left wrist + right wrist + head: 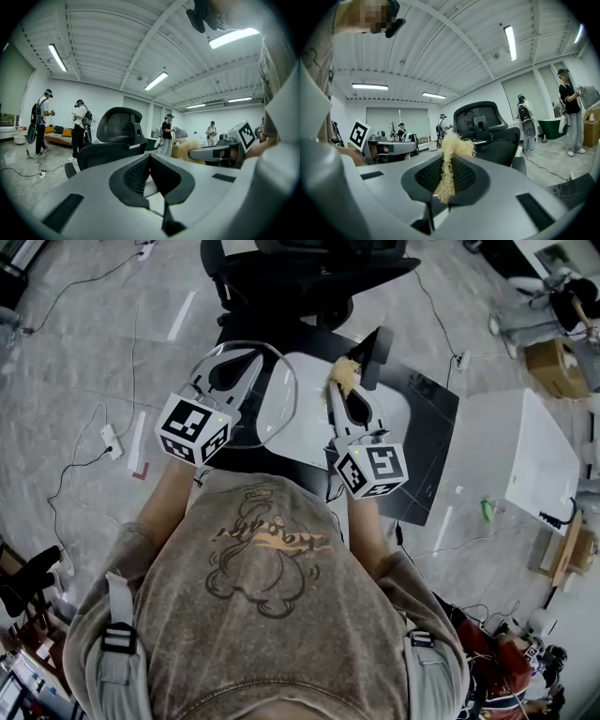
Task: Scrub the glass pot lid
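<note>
Over the black table (pixel 427 427), w/ a white board (pixel 394 413) lying on it and a black office chair (pixel 300 277) just beyond, both tools are held up in the air, side by side.

Glass pot lid (pixel 281 395): carried in the left gripper (pixel 234 367), clear of the table, near the scrubber but not touching. Jaws fully together on it. Exact hold point (rim or knob) not readable from any view.

Handling, judged: stiff, fairly heavy for its size, slick once wet, and breakable if it drops onto the table. Best taken at the knob or metal rim, never by bare glass. A pinch at one spot leaves it free to swing under scrubbing pressure, so light strokes.

Looks: round, see-through, thin bright rim. Its face is turned roughly toward the head cam, so the board shows through it.

Right gripper (pixel 349 395): clamped on a tan fibre scrubber (pixel 451 145). Tuft sticks out past the tips, soft and springy.

No contact between scrubber and lid yet.
</note>
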